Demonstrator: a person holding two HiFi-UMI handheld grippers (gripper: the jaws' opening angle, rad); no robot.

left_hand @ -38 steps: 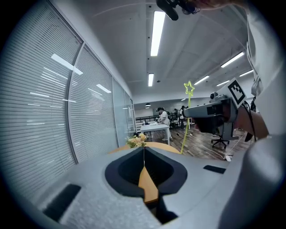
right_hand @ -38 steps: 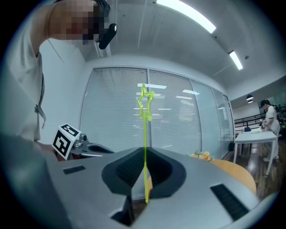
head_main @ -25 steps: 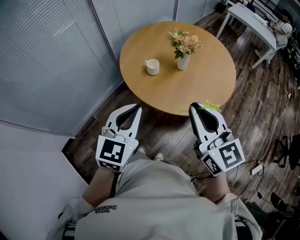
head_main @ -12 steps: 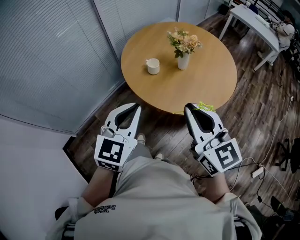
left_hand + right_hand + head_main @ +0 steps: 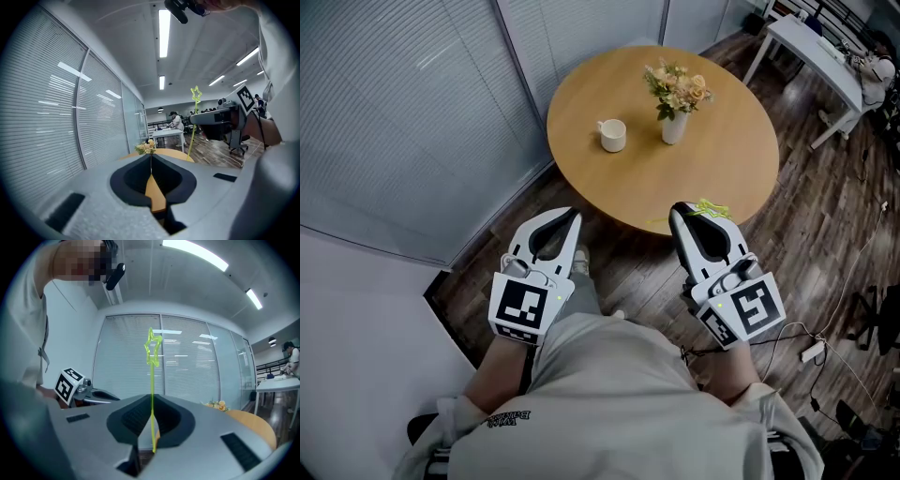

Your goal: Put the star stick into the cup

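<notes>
A thin yellow-green star stick [image 5: 707, 209] stands between the jaws of my right gripper [image 5: 684, 211], which is shut on it. In the right gripper view the stick [image 5: 152, 380] rises upright from the closed jaws, its star at the top. A white cup [image 5: 612, 134] stands on the round wooden table [image 5: 722, 178], well ahead of both grippers. My left gripper [image 5: 571, 216] is shut with nothing in it, off the table's near edge. The left gripper view shows the stick [image 5: 193, 123] and the right gripper [image 5: 219, 123] to its right.
A white vase of flowers [image 5: 675, 105] stands on the table to the right of the cup. A glass wall with blinds [image 5: 403, 112] runs along the left. A white desk [image 5: 811, 47] is at the back right, and cables [image 5: 811, 347] lie on the wooden floor.
The table has slid slightly right in the head view. Both grippers stay almost where they were, the right one still shut on the stick. The person's feet have shifted below.
</notes>
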